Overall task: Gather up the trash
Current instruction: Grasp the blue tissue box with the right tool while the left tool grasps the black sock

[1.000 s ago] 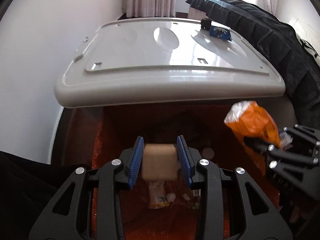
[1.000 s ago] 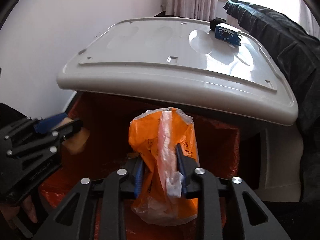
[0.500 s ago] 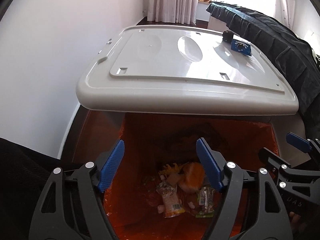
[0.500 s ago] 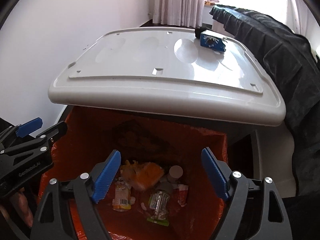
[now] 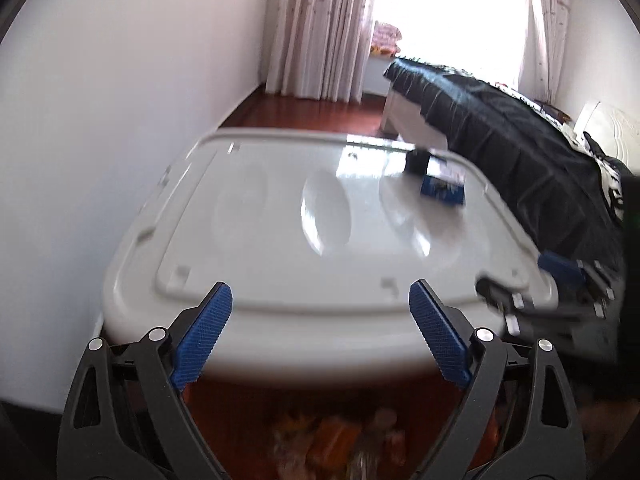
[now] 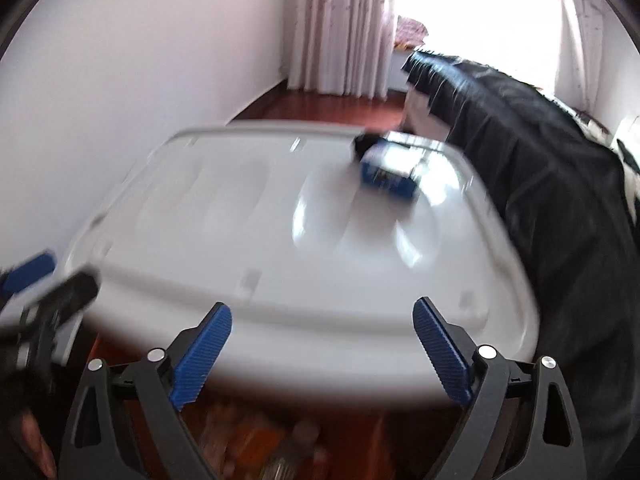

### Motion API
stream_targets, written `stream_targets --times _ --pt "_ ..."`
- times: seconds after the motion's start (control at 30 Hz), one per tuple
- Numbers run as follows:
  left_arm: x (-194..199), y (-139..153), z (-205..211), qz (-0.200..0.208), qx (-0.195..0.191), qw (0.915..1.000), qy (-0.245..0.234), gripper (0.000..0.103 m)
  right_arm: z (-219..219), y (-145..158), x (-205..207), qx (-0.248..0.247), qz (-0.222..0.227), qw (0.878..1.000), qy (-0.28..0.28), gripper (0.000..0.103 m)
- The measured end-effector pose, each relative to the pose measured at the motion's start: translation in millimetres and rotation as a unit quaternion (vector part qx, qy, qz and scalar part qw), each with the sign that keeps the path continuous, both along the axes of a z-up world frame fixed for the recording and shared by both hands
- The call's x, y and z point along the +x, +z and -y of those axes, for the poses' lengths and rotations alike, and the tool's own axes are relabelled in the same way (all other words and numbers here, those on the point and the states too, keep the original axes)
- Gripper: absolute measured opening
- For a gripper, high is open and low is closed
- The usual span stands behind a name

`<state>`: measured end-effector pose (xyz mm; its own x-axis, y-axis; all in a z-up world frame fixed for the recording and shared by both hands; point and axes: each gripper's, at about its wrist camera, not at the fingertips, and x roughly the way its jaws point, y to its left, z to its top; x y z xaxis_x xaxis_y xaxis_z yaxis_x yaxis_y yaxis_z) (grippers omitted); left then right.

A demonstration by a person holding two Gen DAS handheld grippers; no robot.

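Drop step finishing: left tool and right tool both empty, jaws opening wide. Trash lying inside bin beneath white lid. Next move likely calling for finding more trash.

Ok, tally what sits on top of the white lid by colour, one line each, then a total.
Blue: 1, the blue packet
Black: 1, the small black object touching it on the far side
Total: 2 things on the white lid
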<state>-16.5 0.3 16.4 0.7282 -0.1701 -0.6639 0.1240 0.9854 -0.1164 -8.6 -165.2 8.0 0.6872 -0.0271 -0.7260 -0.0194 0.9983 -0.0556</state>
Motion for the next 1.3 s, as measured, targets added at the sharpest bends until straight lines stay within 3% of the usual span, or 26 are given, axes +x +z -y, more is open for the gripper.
stream_targets --times 0.17,0.33,0.47,0.67,0.7,0.73,0.8,1.03,1.3 --pt "26 1 15 0.014 0.001 0.9999 -0.006 0.088 27 6 91 -0.027 0.029 0.998 -0.041 0.091" --pt "31 -9 19 0.016 0.02 0.9996 -0.012 0.088 49 -22 175 -0.016 -0.002 0.996 -0.09 0.091" --pt "35 -22 18 0.001 0.029 0.9995 -0.013 0.088 53 -41 210 -0.011 -0.025 0.994 -0.109 0.091" --pt "41 -32 13 -0.025 0.011 0.9996 -0.008 0.088 53 -62 243 -0.024 -0.058 0.99 -0.127 0.091" --pt "40 -33 15 -0.026 0.011 0.9996 -0.008 0.088 53 -64 244 -0.03 -0.06 0.989 -0.13 0.088" --pt "40 -34 16 -0.027 0.013 0.9995 -0.009 0.088 53 -64 244 -0.034 -0.059 0.989 -0.131 0.076" --pt "41 -35 17 -0.029 0.013 0.9995 -0.009 0.088 54 -67 242 -0.035 -0.063 0.989 -0.126 0.068" --pt "50 -30 27 -0.03 0.011 0.9993 -0.017 0.088 62 -59 209 -0.025 -0.046 0.992 -0.112 0.067" --pt "127 -8 77 -0.023 0.0 0.9977 -0.063 0.088 103 9 152 -0.045 0.017 0.995 -0.089 0.067"
